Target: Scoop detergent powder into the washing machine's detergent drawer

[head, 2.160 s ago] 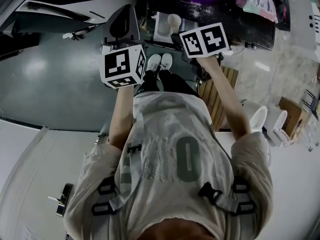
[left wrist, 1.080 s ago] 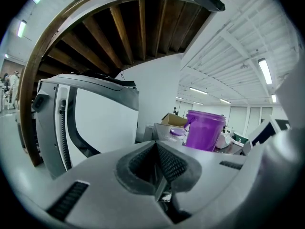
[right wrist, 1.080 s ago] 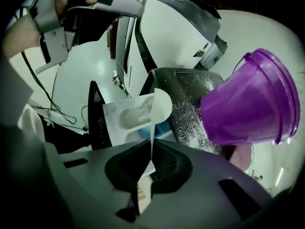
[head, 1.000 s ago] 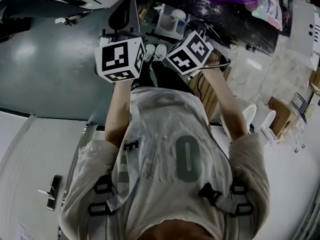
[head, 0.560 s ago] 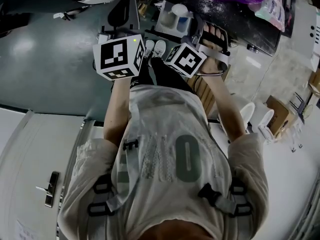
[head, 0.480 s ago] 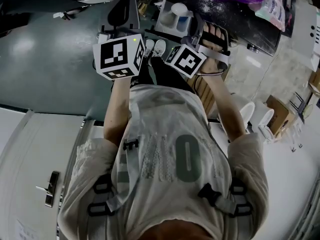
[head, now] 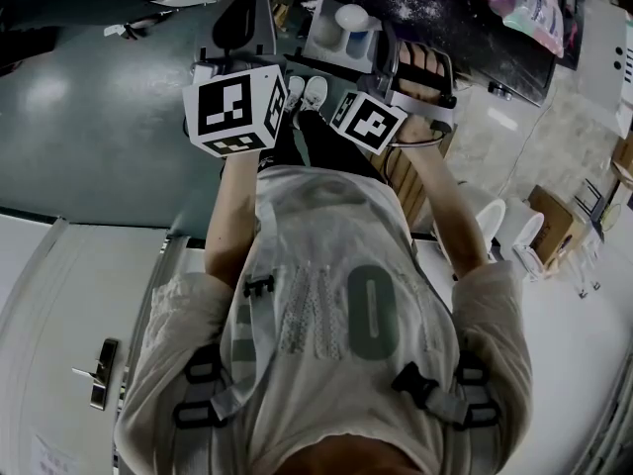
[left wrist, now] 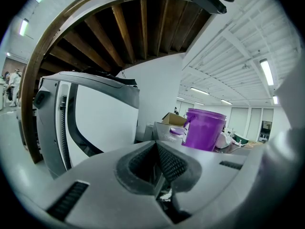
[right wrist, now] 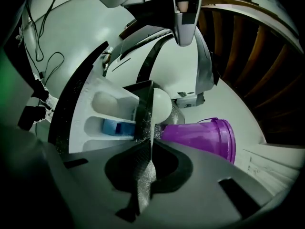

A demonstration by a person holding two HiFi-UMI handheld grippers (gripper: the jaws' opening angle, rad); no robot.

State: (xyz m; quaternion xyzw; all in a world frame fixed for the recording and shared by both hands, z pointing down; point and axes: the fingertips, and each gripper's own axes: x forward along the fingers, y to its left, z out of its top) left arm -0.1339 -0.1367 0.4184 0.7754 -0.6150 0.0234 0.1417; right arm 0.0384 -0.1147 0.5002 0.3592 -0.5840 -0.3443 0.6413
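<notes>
Washer [left wrist: 105, 113] front, detergent drawer [right wrist: 93, 128] open | right gripper [right wrist: 150, 151] clenched on scoop [right wrist: 160, 104] handle (powder-dusted), long axis straight ahead, bowl over drawer | purple bucket [right wrist: 205, 135] beside | left gripper [left wrist: 157, 162] closed, empty, farther away.

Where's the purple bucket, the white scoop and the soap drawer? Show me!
purple bucket [right wrist: 200, 138]: right gripper view, on its side wall.
scoop [right wrist: 160, 105]: right gripper view, on its round white bowl.
detergent drawer [right wrist: 79, 131]: right gripper view, on its white outer wall.
</notes>
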